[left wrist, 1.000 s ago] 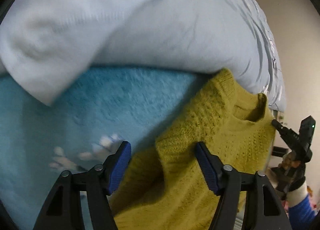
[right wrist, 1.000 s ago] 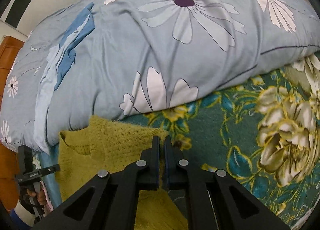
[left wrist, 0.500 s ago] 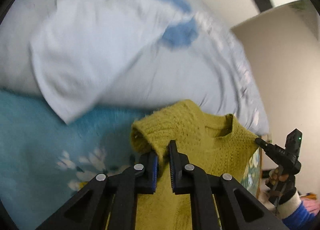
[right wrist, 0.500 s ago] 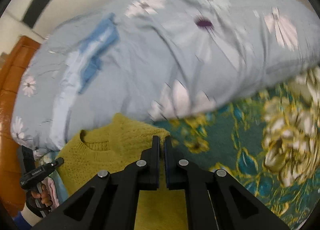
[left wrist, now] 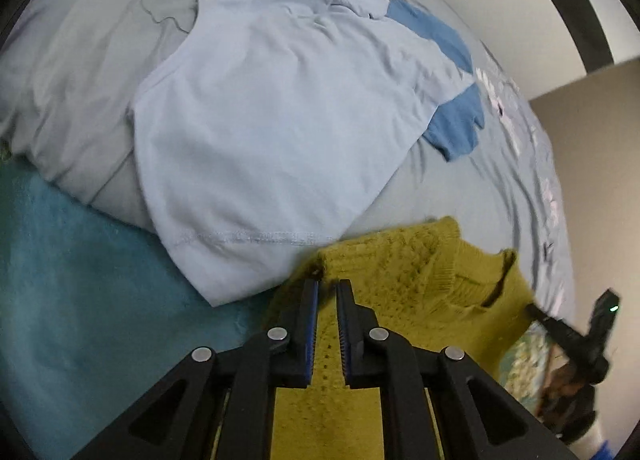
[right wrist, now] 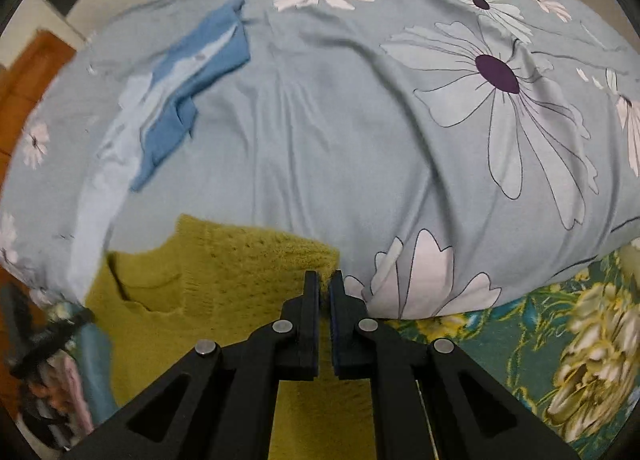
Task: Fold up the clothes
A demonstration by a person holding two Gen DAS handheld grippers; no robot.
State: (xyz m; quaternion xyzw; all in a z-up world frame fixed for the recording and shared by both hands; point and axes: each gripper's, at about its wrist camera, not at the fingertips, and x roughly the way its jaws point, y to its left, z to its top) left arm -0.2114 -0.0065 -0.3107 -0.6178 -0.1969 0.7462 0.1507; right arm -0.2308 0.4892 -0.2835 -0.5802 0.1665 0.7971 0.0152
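A mustard-yellow knit sweater [left wrist: 404, 280] hangs lifted between my two grippers, its neck hole showing in both views. My left gripper [left wrist: 327, 286] is shut on one shoulder of it. My right gripper [right wrist: 325, 278] is shut on the other shoulder of the sweater [right wrist: 224, 272]. The other gripper shows at the far edge in each view, the right one [left wrist: 576, 332] and the left one [right wrist: 44, 336]. The sweater's lower part drops out of view under the jaws.
A pale blue shirt with darker blue sleeves [left wrist: 272, 115] lies on a bulky grey floral duvet [right wrist: 360, 131] just behind the sweater. A teal fleece blanket [left wrist: 80, 284] lies at the left, a green and yellow flowered cover [right wrist: 560, 332] at the right. A wall stands behind.
My left gripper was open over the sweater and has shut on its shoulder. Both grippers have risen, lifting the sweater up in front of the duvet.
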